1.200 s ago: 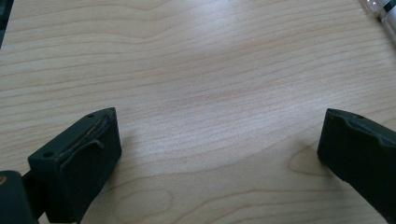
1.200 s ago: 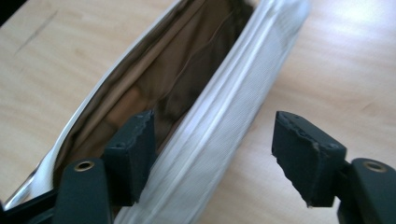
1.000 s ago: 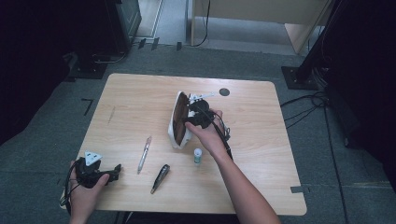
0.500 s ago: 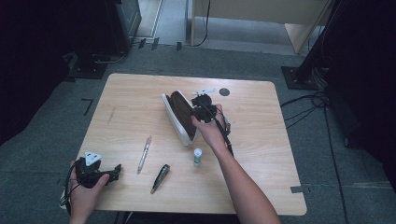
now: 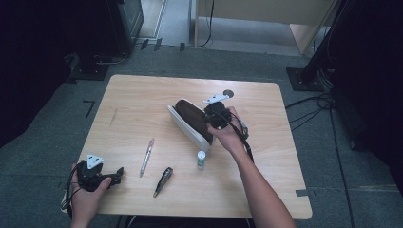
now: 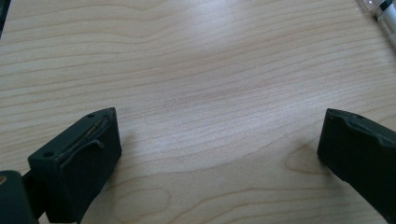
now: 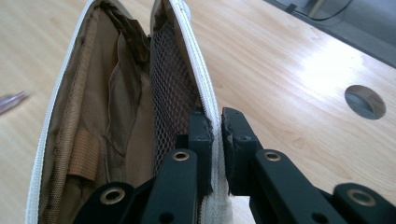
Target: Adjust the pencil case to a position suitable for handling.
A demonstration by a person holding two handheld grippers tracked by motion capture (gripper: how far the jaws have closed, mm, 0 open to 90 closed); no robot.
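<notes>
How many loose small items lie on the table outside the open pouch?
3: a pen left of the pouch, a dark marker below it, a small bottle near the pouch's end.

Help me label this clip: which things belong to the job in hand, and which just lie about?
In the job:
right gripper, shut on the case's zip edge
open pencil case

Lying about:
pen
dark marker
small bottle
left gripper, open

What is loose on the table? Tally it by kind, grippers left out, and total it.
Pouch: 1
Pen: 1
Dark marker: 1
Small bottle: 1
Total: 4
</notes>
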